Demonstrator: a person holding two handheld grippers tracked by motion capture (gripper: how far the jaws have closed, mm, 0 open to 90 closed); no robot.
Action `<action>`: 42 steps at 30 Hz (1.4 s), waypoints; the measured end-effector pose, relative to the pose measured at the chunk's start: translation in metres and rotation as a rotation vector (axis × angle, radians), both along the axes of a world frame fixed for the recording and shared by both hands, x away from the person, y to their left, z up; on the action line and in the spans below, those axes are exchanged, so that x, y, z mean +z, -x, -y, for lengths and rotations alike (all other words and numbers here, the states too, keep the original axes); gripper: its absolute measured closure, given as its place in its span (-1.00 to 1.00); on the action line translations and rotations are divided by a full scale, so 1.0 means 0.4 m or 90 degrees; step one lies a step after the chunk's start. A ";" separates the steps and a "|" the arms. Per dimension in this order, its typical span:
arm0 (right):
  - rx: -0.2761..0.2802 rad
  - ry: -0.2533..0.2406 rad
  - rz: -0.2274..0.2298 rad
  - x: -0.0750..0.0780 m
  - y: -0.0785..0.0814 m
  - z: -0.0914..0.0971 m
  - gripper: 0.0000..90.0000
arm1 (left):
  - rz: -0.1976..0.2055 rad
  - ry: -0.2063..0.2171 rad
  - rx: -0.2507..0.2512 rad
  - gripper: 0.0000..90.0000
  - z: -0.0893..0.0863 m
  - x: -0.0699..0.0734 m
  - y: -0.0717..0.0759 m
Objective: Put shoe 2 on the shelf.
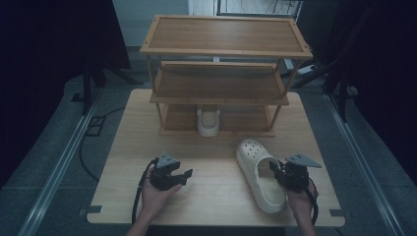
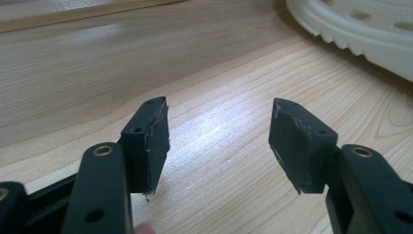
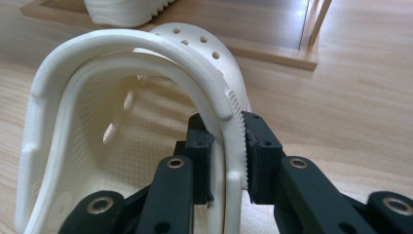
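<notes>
Clog, cream, lies on the table at five o'clock from the rack. We clamp our right gripper on its side wall, one pad inside, probably to shelve it beside its mate. Left gripper rests wide open, empty, at seven o'clock.

Cream perforated clog is lying sole-down on the table's right half, toe pointing toward the rack and heel toward the person. Its heel-side wall is sitting pinched between two black jaws. Second matching clog is resting on the rack's bottom shelf.
</notes>
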State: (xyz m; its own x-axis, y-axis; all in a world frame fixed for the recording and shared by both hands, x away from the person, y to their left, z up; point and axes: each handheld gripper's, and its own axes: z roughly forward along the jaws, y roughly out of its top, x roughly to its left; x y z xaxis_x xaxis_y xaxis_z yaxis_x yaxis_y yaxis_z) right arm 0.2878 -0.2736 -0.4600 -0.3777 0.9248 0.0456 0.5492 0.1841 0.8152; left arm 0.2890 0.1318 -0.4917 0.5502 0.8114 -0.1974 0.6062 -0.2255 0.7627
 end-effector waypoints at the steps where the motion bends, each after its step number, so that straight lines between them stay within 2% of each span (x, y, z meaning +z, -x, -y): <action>1: 0.001 -0.001 0.004 0.004 0.002 0.000 0.67 | 0.000 0.000 0.000 -0.10 0.000 0.000 0.000; 8: 0.007 -0.014 0.033 0.031 0.014 -0.003 0.67 | -0.002 -0.002 0.000 -0.10 0.001 -0.002 -0.001; 16: 0.017 -0.018 0.043 0.041 0.009 -0.014 0.67 | -0.003 -0.004 -0.001 -0.11 0.004 -0.006 -0.001; 26: 0.015 -0.027 0.056 0.054 -0.007 -0.021 0.67 | -0.006 -0.007 -0.003 -0.10 0.007 -0.009 -0.001; 42: 0.014 -0.023 0.070 0.068 -0.053 -0.044 0.67 | -0.008 -0.004 -0.002 -0.11 0.007 -0.010 -0.001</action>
State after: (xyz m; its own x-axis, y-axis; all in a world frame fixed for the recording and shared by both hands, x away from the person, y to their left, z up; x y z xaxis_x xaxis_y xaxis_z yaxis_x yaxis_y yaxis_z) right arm 0.3090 -0.2561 -0.4328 -0.4024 0.9147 0.0367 0.4528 0.1640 0.8764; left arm 0.2895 0.1292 -0.4955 0.5505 0.8107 -0.1994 0.6152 -0.2325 0.7534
